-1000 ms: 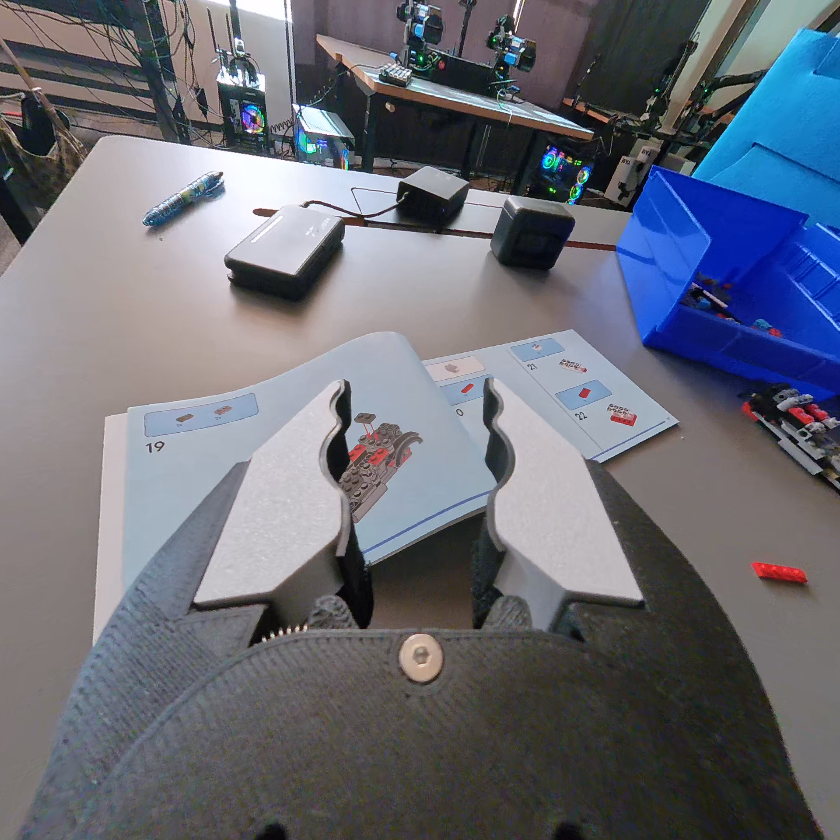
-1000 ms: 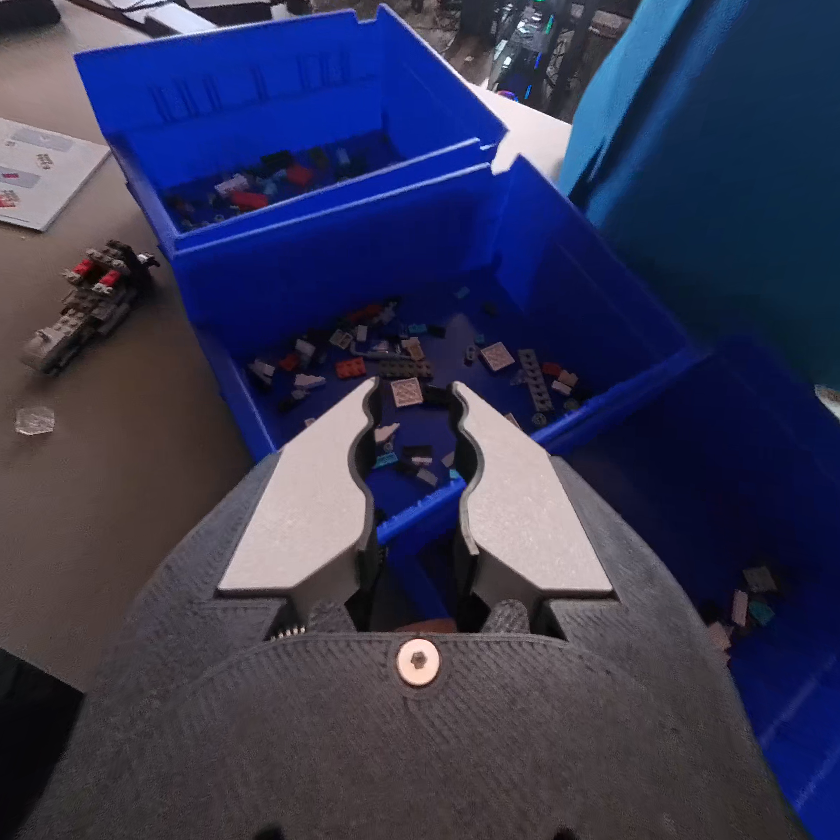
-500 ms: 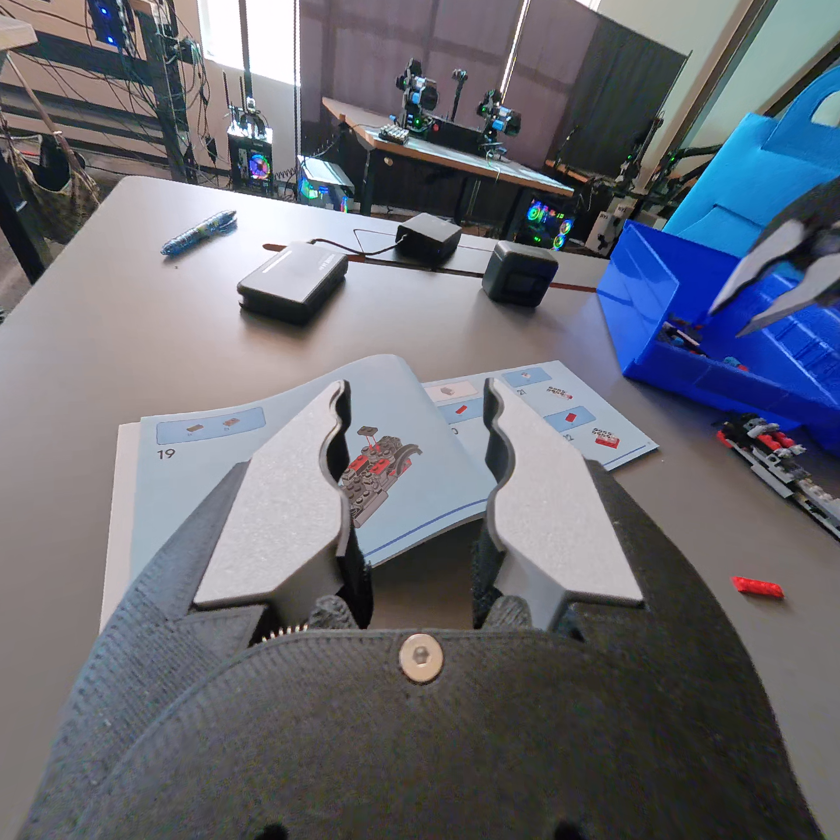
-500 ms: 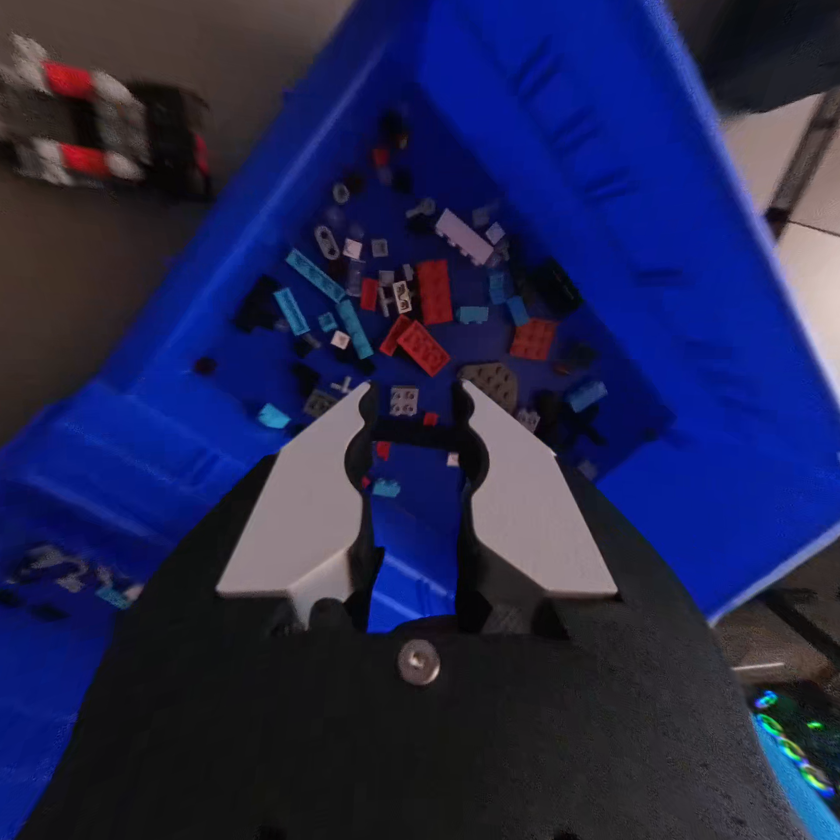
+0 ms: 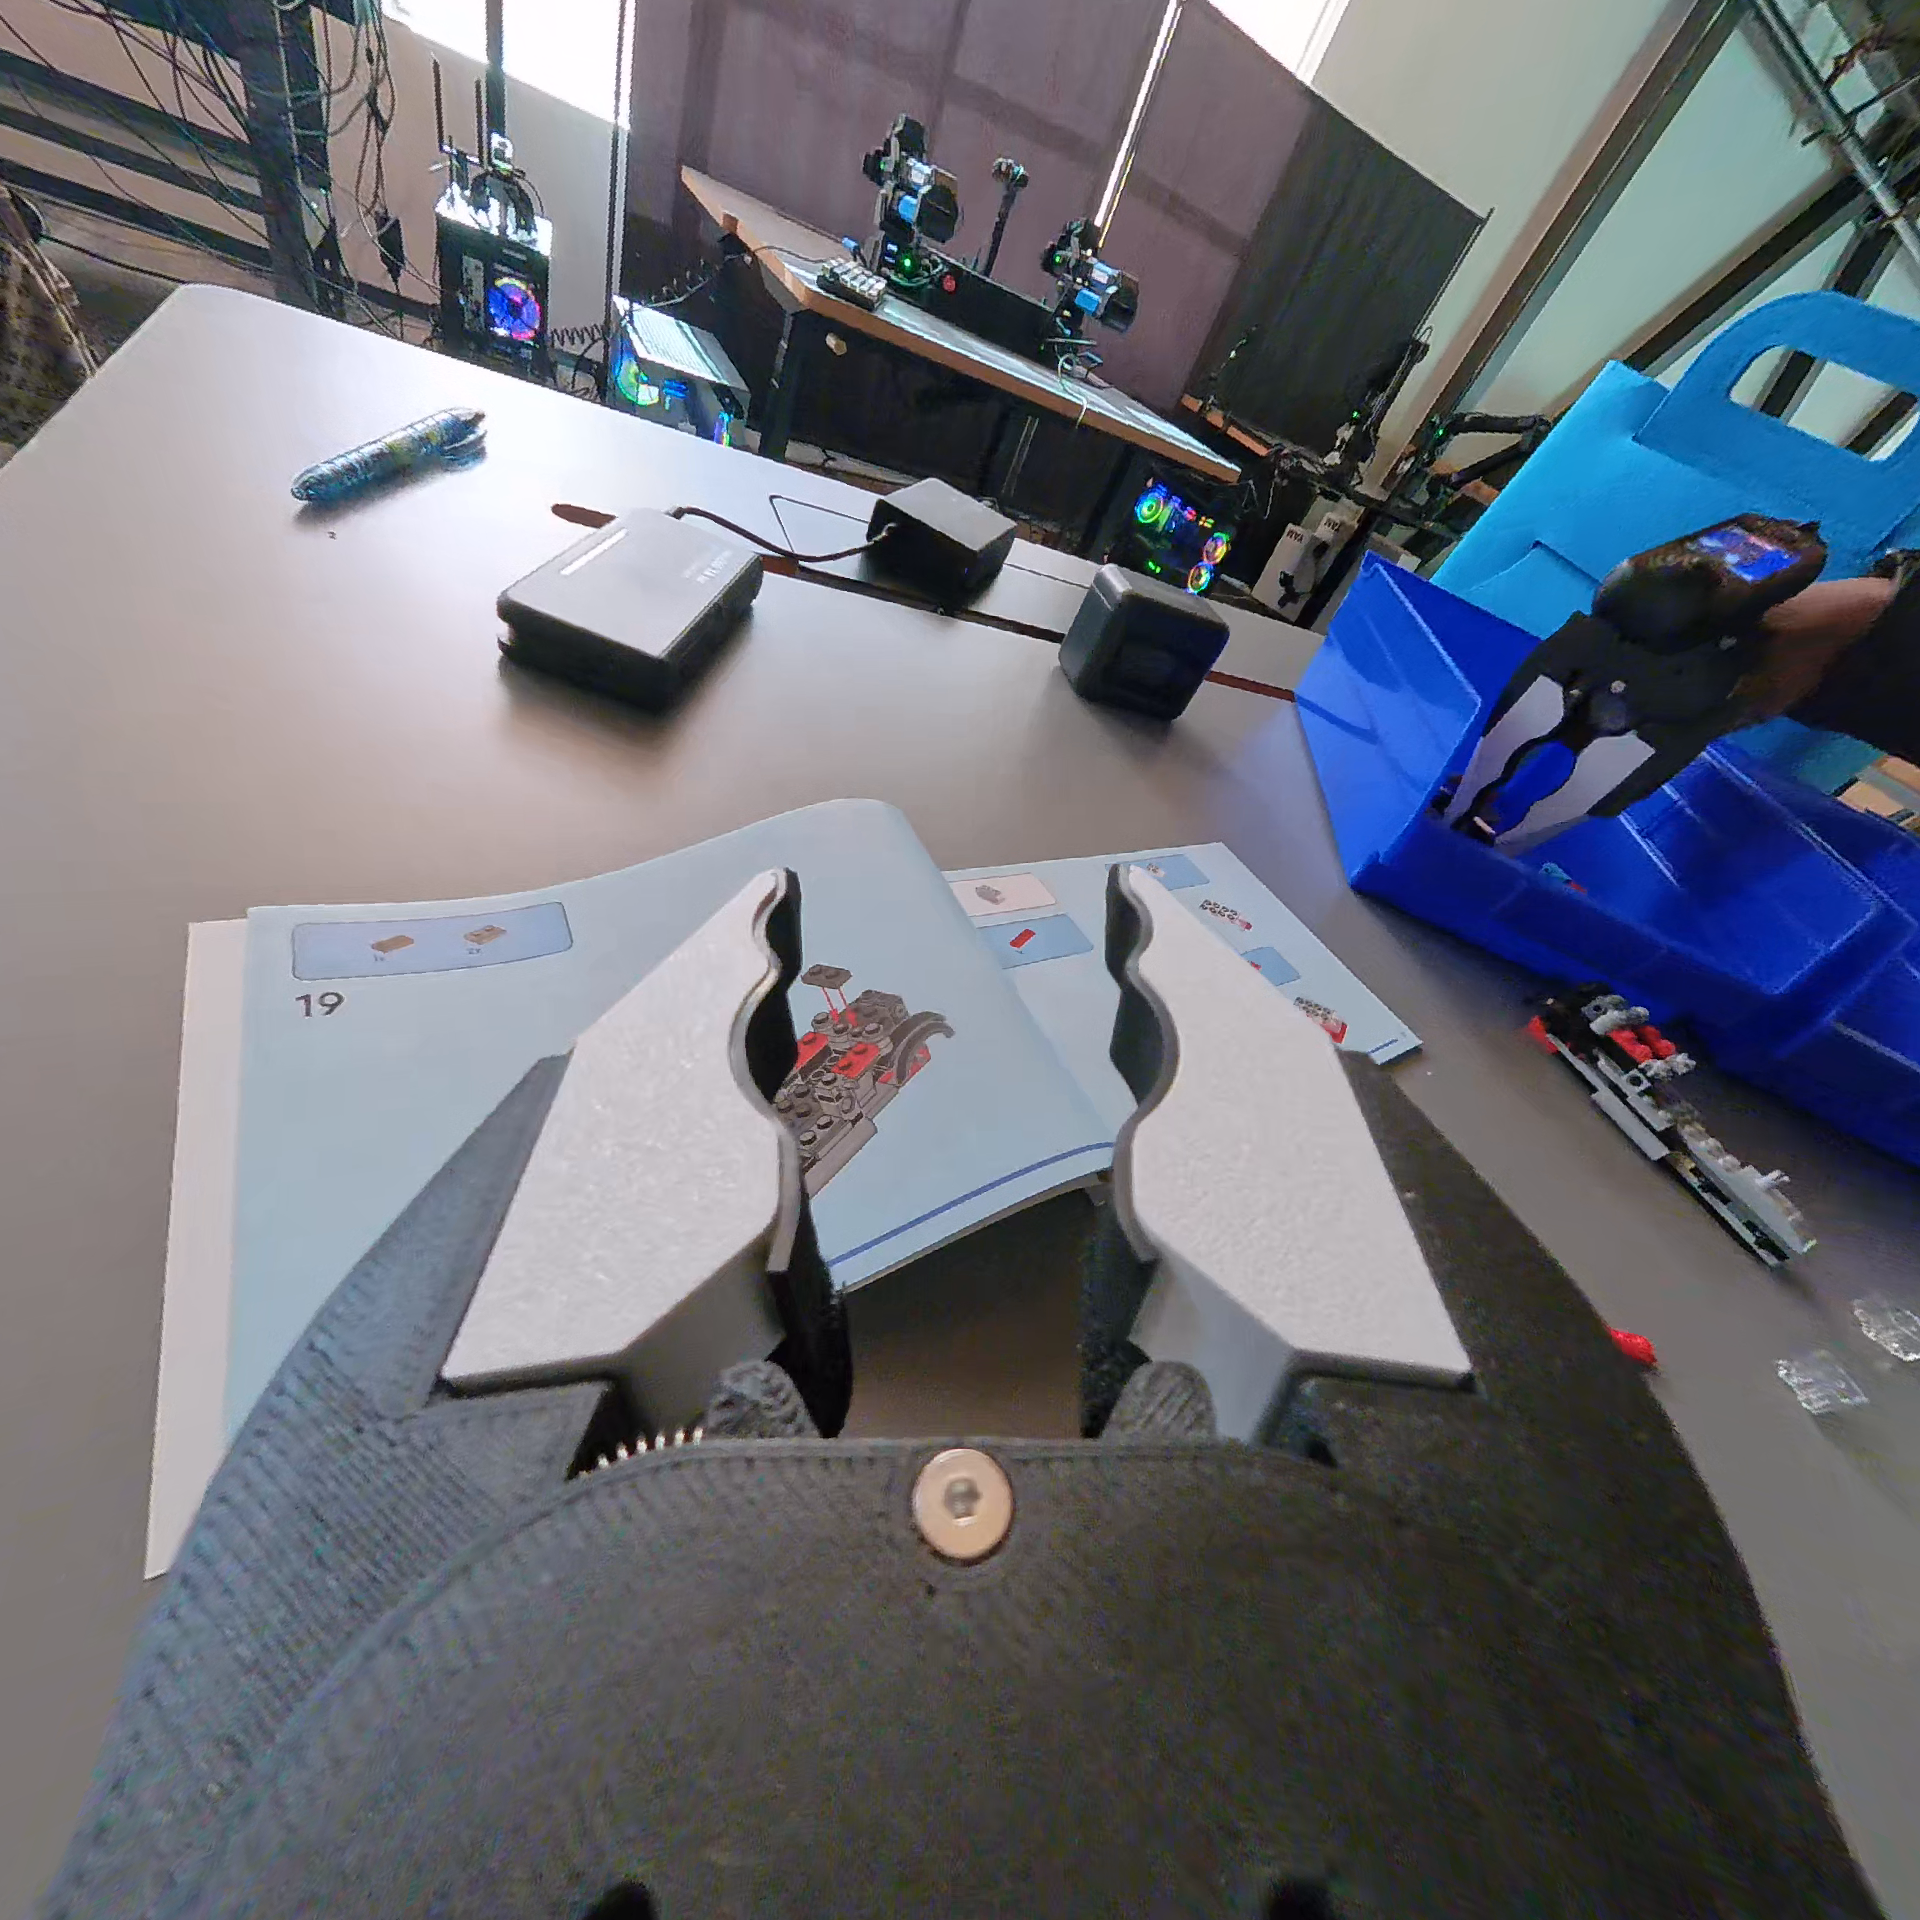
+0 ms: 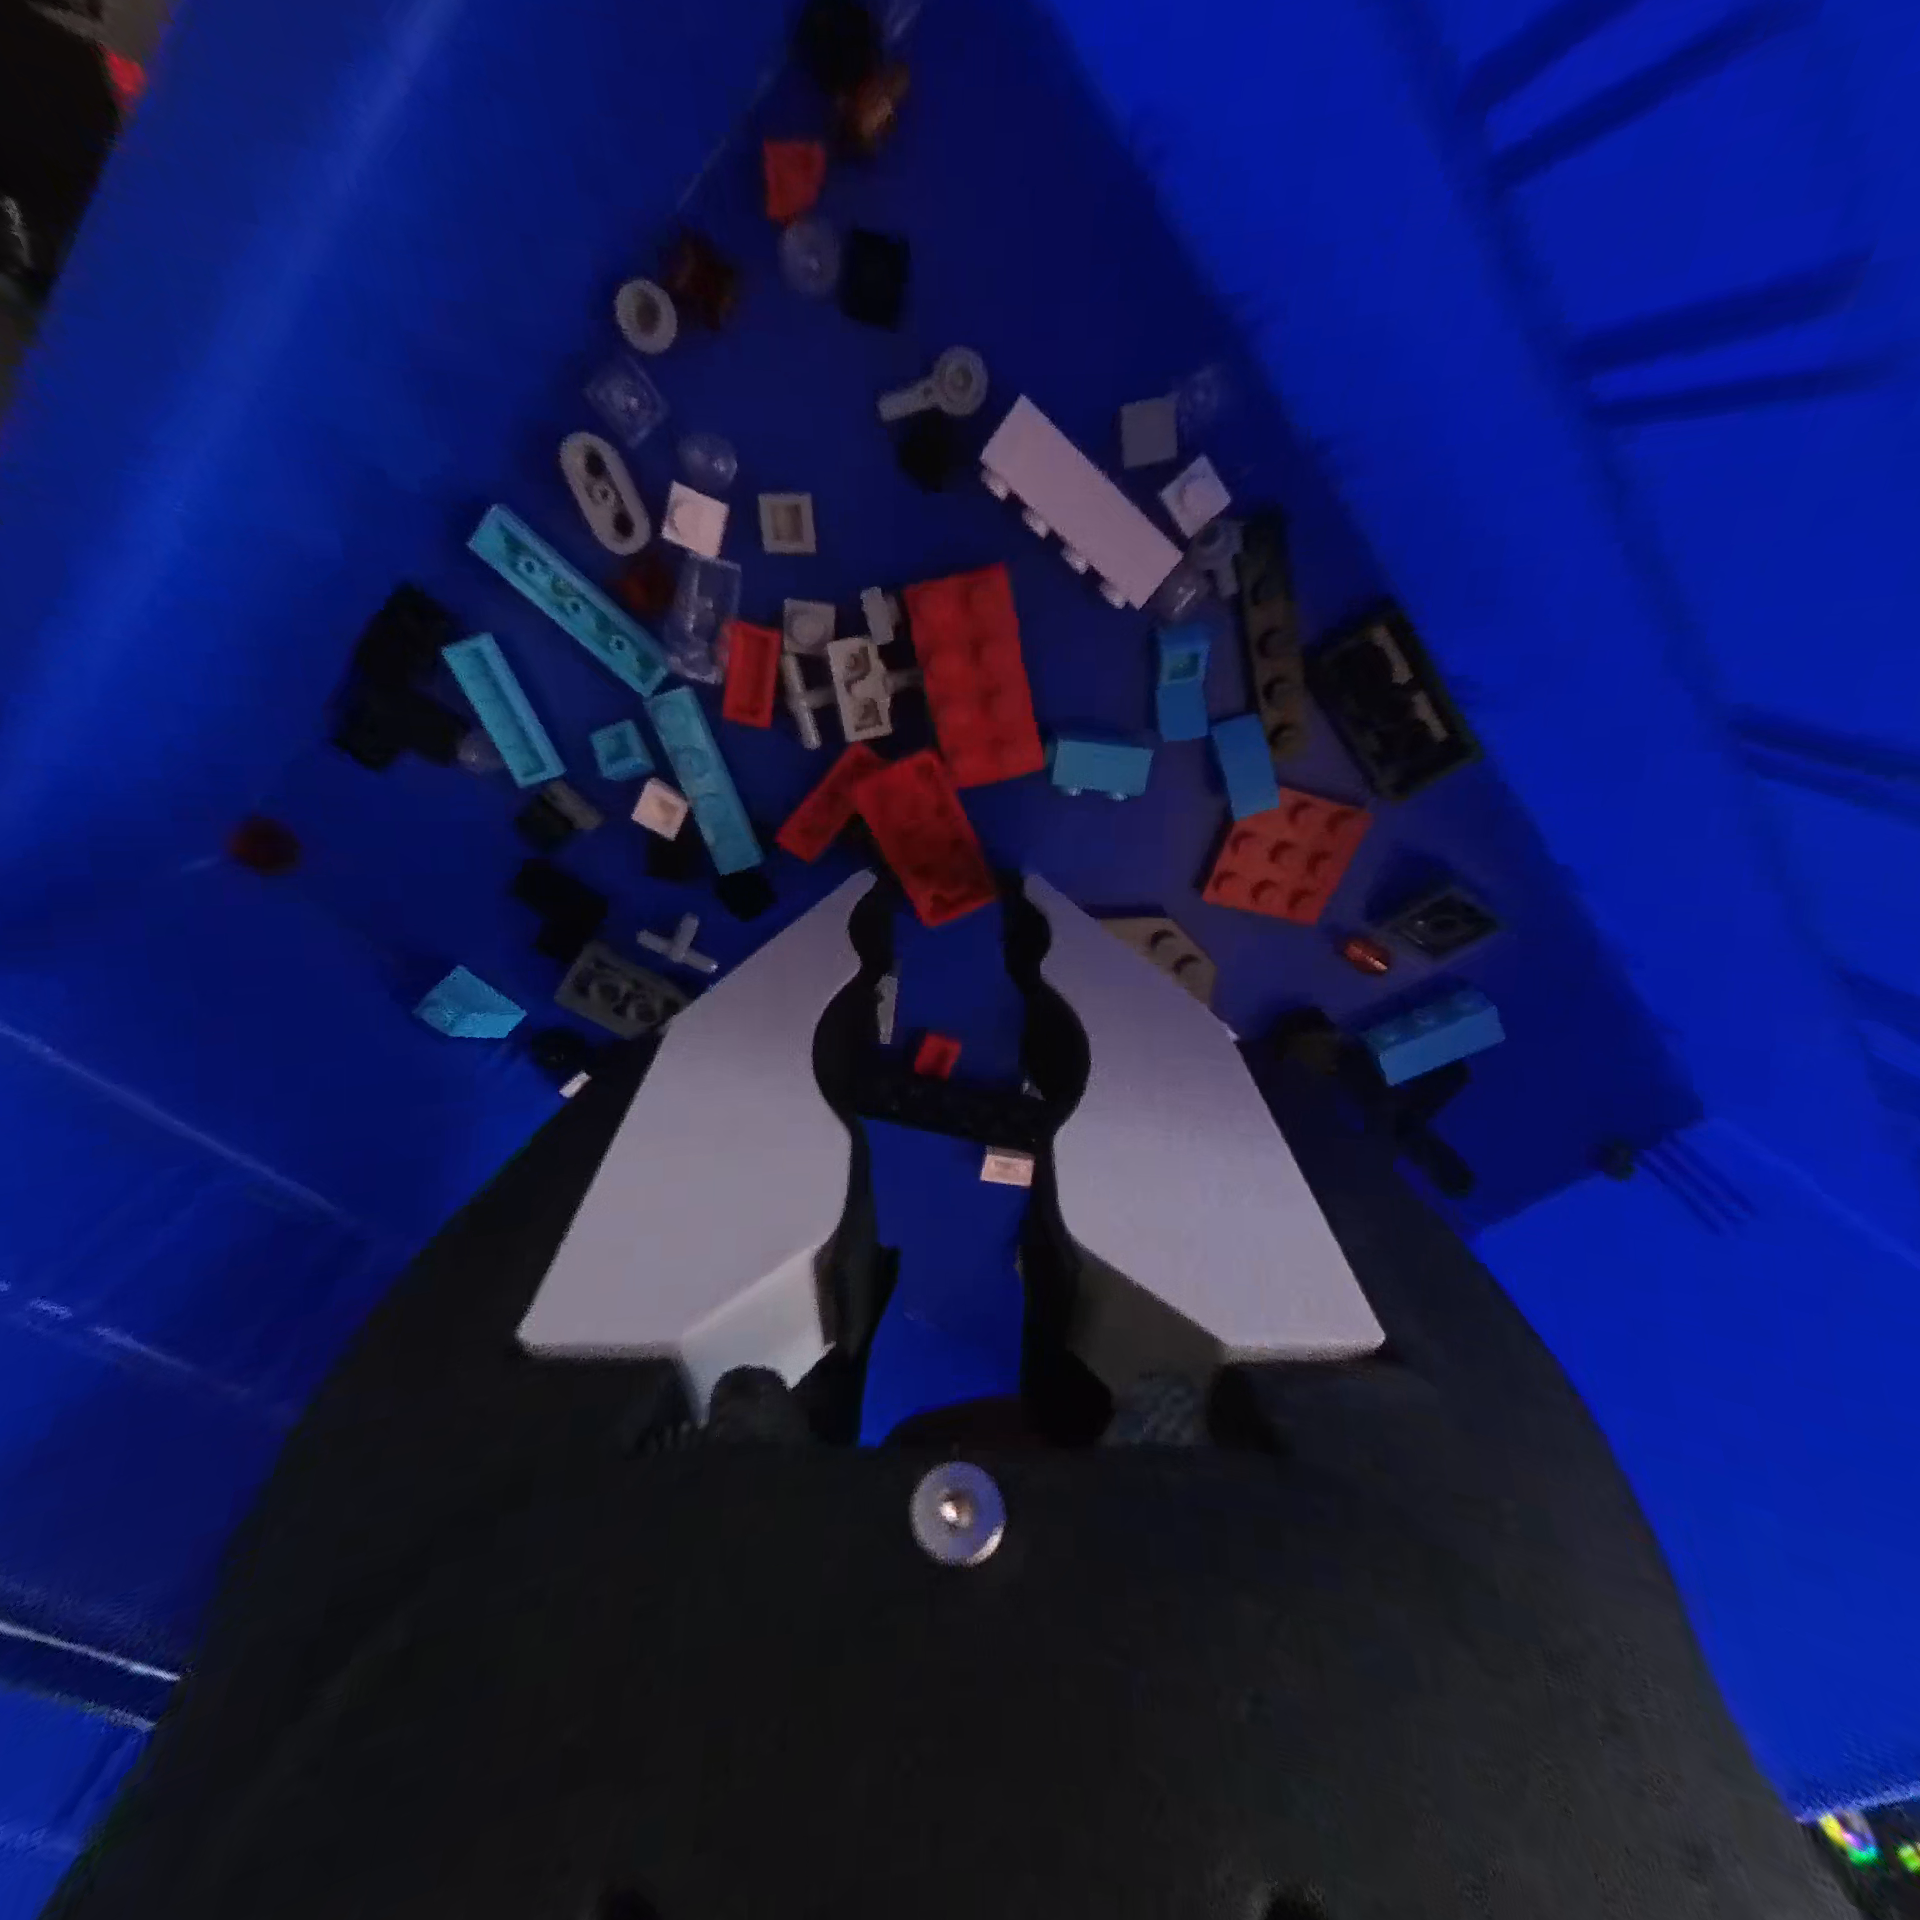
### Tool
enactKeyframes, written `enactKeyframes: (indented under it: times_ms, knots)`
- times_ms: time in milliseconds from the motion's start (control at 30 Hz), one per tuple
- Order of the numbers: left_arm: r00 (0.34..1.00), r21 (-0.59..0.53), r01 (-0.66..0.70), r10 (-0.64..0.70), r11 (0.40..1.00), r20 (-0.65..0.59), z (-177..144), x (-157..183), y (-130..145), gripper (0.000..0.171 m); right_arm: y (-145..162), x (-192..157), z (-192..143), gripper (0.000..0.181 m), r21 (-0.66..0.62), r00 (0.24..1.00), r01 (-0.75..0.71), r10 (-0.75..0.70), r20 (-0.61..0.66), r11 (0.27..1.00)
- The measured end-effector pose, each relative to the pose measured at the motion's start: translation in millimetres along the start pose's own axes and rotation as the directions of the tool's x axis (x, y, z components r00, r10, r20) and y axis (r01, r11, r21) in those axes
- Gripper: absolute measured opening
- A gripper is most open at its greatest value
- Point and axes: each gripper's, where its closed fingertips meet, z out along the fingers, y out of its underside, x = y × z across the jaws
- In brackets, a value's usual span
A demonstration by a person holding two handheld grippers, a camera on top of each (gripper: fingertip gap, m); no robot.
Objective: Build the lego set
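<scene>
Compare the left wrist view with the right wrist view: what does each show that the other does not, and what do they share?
Only the left wrist view shows the open left gripper above the instruction booklet, the part-built model on the table, a pen and black devices.

Only the right wrist view shows the loose bricks on the bin floor, such as a red plate just ahead of the fingertips and a white plate.

Both show the blue bin and the open right gripper reaching into it.
</scene>
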Motion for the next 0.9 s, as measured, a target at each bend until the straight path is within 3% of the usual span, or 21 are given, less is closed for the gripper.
enactKeyframes:
  times_ms: [133, 233, 300, 367, 467, 533, 667, 800, 900]
  knots:
    - [1.0, 0.003, 0.004, -0.004, 1.0, -0.002, -0.3, -0.3, -0.4, 0.059, 1.1, -0.8, -11.6, 0.022, 0.026, 0.994, -0.105, 0.106, -0.038, 0.994]
    - [1.0, 0.006, 0.005, -0.005, 1.0, -0.005, -0.7, -0.1, -0.8, 0.059, -6.6, 1.4, -43.3, 0.021, 0.155, 0.942, -0.301, 0.319, -0.105, 0.941]
    - [1.0, 0.006, 0.008, -0.008, 1.0, -0.007, -0.7, -0.1, -0.8, 0.059, -21.5, -5.1, -73.1, 0.022, 0.311, 0.867, -0.443, 0.49, -0.089, 0.841]
    - [1.0, 0.003, 0.01, -0.01, 1.0, -0.008, -0.4, 0.0, -0.5, 0.059, -44.7, -25.1, -101.6, 0.02, 0.456, 0.79, -0.548, 0.612, 0.009, 0.701]
    - [1.0, 0.001, 0.005, -0.005, 1.0, -0.007, -0.1, 0.5, -0.1, 0.059, -89.1, -79.1, -120.3, 0.021, 0.552, 0.752, -0.601, 0.644, 0.144, 0.578]
    - [1.0, 0.001, 0.002, -0.002, 1.0, -0.01, -0.3, 1.5, 0.0, 0.059, -122.6, -121.9, -113.6, 0.02, 0.573, 0.758, -0.61, 0.613, 0.222, 0.547]
    - [1.0, 0.009, -0.005, 0.005, 1.0, -0.02, -1.5, 4.7, -0.4, 0.059, -181.8, -180.4, -84.3, 0.02, 0.623, 0.709, -0.677, 0.574, 0.41, 0.392]
    - [1.0, 0.01, -0.013, 0.014, 1.0, -0.025, -2.1, 7.0, 0.0, 0.059, -191.4, -187.0, -40.9, 0.021, 0.626, 0.621, -0.718, 0.685, 0.381, 0.303]
    - [0.999, 0.013, -0.012, 0.012, 1.0, -0.03, -2.6, 7.7, -0.2, 0.059, -183.1, -183.6, -28.8, 0.027, 0.651, 0.6, -0.691, 0.752, 0.274, 0.314]
